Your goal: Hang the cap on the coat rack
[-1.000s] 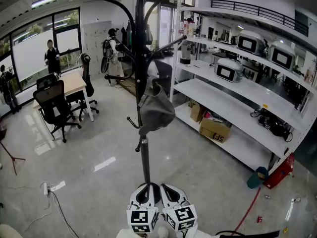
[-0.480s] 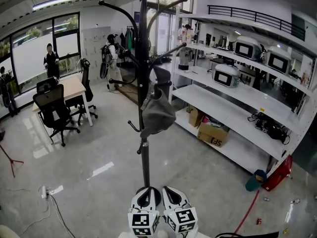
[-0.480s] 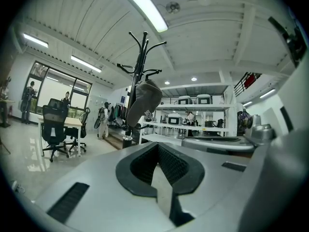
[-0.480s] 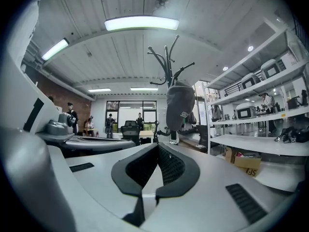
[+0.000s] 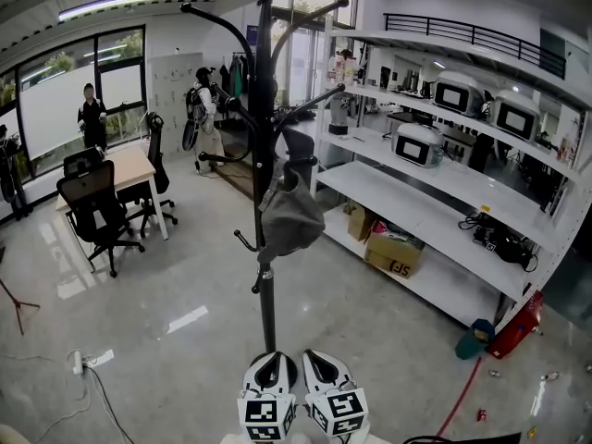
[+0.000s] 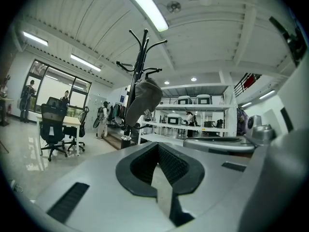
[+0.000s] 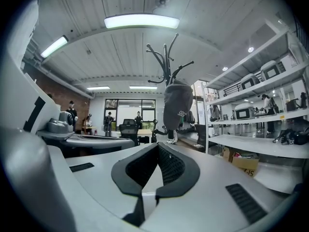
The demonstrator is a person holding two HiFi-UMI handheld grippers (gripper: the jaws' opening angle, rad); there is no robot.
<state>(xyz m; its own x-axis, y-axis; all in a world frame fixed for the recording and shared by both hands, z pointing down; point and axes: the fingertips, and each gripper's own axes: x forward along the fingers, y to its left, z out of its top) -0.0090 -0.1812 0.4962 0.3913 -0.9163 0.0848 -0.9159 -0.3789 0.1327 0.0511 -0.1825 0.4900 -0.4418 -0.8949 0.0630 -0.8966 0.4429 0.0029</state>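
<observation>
Fingers (image 6: 189, 174): pressed together, empty, on left gripper (image 6: 157, 147) and right gripper (image 7: 158, 147).
Cap (image 5: 291, 216): hung on coat rack (image 5: 267, 296), far beyond both grippers.

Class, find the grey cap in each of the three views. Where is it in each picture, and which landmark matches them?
Head view: the cap hangs at centre frame, partway up the pole.
Left gripper view: cap left of centre, above the jaws.
Right gripper view: cap just right of centre, above the jaws.
Shared landmark: the black coat rack holding it.
</observation>
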